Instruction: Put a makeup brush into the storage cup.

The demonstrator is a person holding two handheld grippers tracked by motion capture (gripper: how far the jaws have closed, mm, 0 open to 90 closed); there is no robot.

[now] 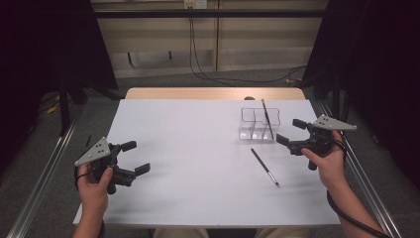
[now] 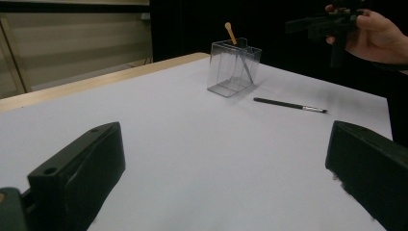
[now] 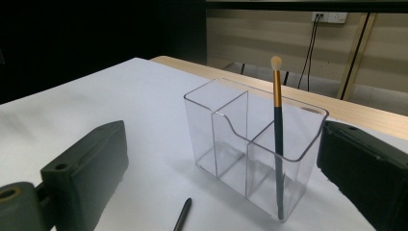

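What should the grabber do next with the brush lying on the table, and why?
Probably lower the open right gripper onto the loose brush. It lies flat just beside the clear holder, where another brush already stands, and that gripper is nearest.

White surface [image 1: 188, 163] with tan wood edge, clear organizer [image 3: 250, 144], dark brush [image 3: 277, 130] with gold band and pale tip, black brush [image 1: 264, 166] with silver ferrule, black claws with grey plates
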